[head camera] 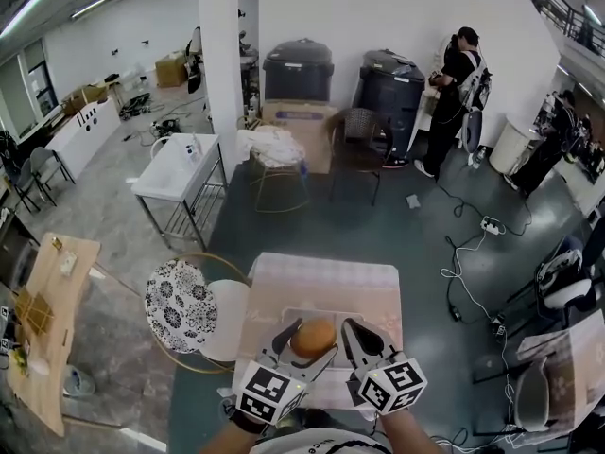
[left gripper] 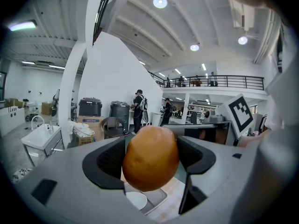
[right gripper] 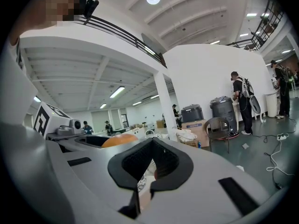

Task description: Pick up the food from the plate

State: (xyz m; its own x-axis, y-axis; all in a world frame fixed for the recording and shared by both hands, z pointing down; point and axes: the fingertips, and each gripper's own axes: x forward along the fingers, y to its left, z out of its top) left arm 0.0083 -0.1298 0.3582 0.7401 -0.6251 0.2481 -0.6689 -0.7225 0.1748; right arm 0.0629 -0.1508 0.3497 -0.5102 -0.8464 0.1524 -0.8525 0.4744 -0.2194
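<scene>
Right now two tongs show over the near edge of the one pale pink, cloth-covered desk (head camera: 321,277), with a single piece of food between the jaws of one of them. The left tongs (head camera: 304,347) are clamped on the round, orange-brown food (head camera: 315,336). One dark ribbed pad presses each flank, so the food hangs clear of the desk.

The food is smooth-skinned, faintly matte and slightly egg-shaped. In the left gripper view it is a little taller than wide. Its long axis stands roughly upright, crosswise to the line from pad to pad, and its broad bottom bulges below the pads.

Beneath the left tongs, seen past the food, is one grey tray with rounded corners (left gripper: 158,196), and one round white plate (left gripper: 135,201) lies in it.

The right tongs (head camera: 366,340) sit just beside the left tongs. Their black V-notched pads are brought together with only a thin slit between them, and they grip nothing.

Well to the left of the left tongs there is one round black-and-white floral cushion (head camera: 181,305) inside a thin gold wire hoop.
</scene>
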